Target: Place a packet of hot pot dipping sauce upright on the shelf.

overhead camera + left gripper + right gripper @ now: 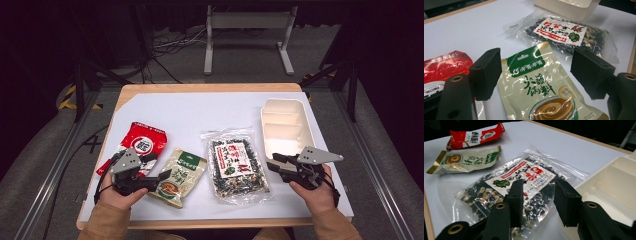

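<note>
Three packets lie in a row on the white sheet. A red packet (142, 142) is at the left, a beige-and-green sauce packet (180, 176) is in the middle, and a clear bag of dark dried bits (236, 165) is at the right. My left gripper (159, 167) stands open at the sauce packet's left edge. In the left gripper view its jaws (537, 72) frame the sauce packet (536, 92) without pressing on it. My right gripper (273, 162) stands open just right of the clear bag, between it and the tray. Its jaws (540, 195) point at the clear bag (499, 187) and hold nothing.
A white divided tray (286, 125) stands at the right rear, close to my right gripper, seen also as the tray (614, 182). The white sheet (200, 107) covers a wooden table. Beyond the table lie a dark floor, cables and a metal stand.
</note>
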`<state>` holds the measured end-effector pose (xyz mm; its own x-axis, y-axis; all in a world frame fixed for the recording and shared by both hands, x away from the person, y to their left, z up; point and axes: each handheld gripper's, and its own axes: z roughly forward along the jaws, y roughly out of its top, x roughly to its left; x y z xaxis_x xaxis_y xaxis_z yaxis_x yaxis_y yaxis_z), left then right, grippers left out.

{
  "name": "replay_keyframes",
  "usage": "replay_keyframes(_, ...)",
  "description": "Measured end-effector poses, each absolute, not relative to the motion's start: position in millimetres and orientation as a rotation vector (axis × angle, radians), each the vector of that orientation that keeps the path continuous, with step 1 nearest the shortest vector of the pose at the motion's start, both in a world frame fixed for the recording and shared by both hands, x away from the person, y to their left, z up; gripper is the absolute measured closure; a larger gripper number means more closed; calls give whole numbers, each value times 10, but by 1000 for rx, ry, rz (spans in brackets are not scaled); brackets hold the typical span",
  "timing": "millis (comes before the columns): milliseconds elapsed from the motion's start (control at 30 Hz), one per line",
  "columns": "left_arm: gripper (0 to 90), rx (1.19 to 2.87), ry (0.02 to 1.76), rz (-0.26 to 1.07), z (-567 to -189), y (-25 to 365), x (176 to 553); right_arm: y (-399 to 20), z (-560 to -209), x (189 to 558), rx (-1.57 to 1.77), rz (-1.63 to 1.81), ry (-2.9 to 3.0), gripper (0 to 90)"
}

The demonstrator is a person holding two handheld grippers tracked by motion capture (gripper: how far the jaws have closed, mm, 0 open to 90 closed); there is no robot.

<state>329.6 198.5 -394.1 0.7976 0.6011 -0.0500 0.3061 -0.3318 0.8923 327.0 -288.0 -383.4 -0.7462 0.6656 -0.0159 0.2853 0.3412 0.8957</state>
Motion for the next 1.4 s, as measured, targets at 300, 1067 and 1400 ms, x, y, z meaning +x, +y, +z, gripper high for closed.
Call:
replay_keyframes(300, 213, 1928, 704, 353, -3928, 1996, 3274, -2775, -3791, 3309, 828, 1361, 2281, 573)
replay_keyframes(1067, 206, 1923, 735, 379, -3938, 2050, 3251, -2154, -3536, 3540, 676, 1333, 2442, 515)
replay_keyframes(1400, 204, 1921, 758, 393, -3960, 2094, 3196, -1871, -3421, 3651, 588, 1323, 2499, 492)
